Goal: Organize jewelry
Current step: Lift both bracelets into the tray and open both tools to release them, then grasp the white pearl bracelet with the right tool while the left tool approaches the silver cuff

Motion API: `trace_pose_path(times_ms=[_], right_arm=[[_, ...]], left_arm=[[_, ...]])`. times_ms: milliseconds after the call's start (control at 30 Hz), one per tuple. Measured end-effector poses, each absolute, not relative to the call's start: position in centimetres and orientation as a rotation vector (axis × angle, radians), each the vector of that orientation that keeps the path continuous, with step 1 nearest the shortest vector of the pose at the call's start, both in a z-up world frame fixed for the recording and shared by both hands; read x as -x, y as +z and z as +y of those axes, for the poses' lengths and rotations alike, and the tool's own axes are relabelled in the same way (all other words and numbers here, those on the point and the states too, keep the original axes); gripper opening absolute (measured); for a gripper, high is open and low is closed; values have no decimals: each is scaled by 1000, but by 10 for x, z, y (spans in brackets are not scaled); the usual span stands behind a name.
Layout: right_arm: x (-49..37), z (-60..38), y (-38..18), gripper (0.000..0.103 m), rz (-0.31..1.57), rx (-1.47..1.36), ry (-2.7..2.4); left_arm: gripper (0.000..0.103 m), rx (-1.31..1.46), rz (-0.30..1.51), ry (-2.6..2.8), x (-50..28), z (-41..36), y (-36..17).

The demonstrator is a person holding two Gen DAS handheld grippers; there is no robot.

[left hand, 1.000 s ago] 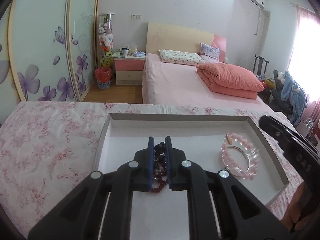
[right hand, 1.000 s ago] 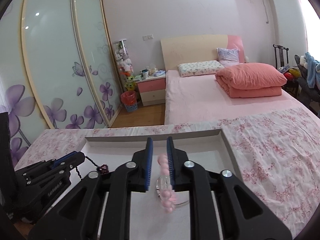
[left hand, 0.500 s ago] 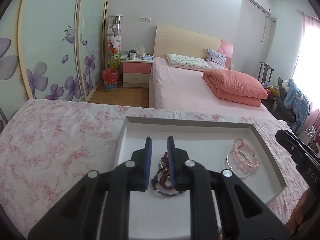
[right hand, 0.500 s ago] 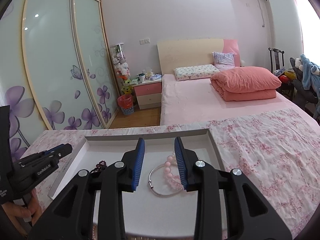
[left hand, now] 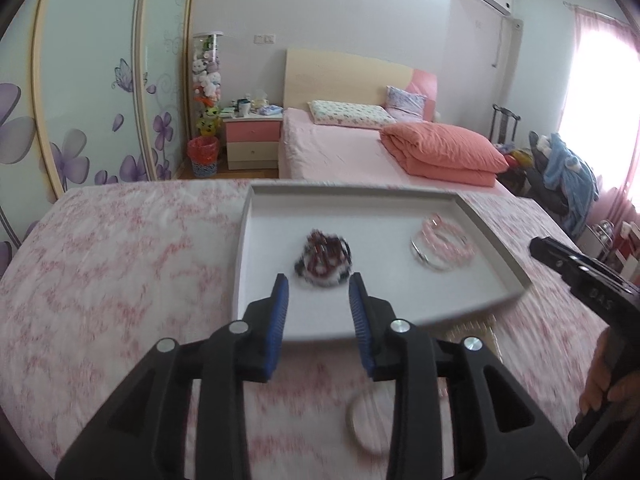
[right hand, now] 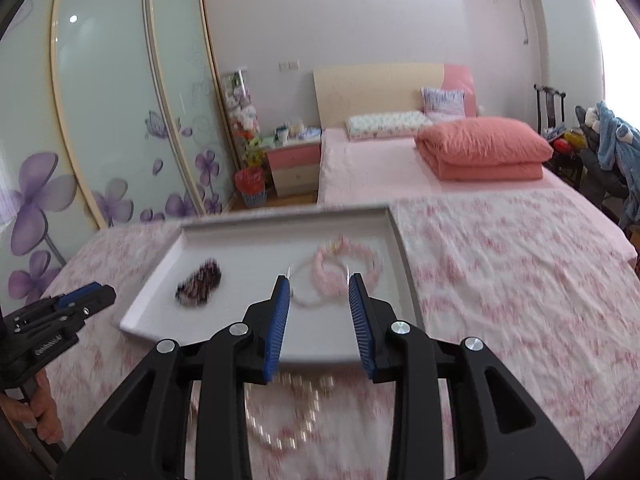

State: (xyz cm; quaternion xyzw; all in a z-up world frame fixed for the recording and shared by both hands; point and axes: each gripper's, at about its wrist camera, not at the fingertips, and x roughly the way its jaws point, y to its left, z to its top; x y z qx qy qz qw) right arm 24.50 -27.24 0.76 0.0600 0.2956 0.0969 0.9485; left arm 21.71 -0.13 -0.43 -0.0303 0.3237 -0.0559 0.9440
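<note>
My left gripper (left hand: 318,298) is opening with nothing between its jaws; my right gripper (right hand: 319,298) stands apart, empty too. Only the right view shows a pearl necklace (right hand: 280,416) on the flowered cloth, below the tray's near edge. Two pieces lie in the shallow grey tray (left hand: 360,196): dark bead bracelet (left hand: 323,258) centre, pink bead bracelet (left hand: 444,242) near its right edge.
</note>
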Motion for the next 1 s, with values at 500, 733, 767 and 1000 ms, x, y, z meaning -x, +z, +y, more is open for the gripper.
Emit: trace_pose_path(times_ms=[500, 733, 767, 1000], right_arm=[[-232, -253, -56, 32, 883, -41, 255], [-231, -248, -63, 11, 895, 32, 226], [-228, -249, -63, 11, 894, 38, 227], [-217, -282, -61, 10, 902, -2, 124]], left_arm=[[55, 66, 732, -143, -176, 2, -28], [65, 60, 751, -166, -172, -4, -34], [66, 57, 754, -172, -172, -6, -35], [80, 7, 788, -226, -170, -29, -47]])
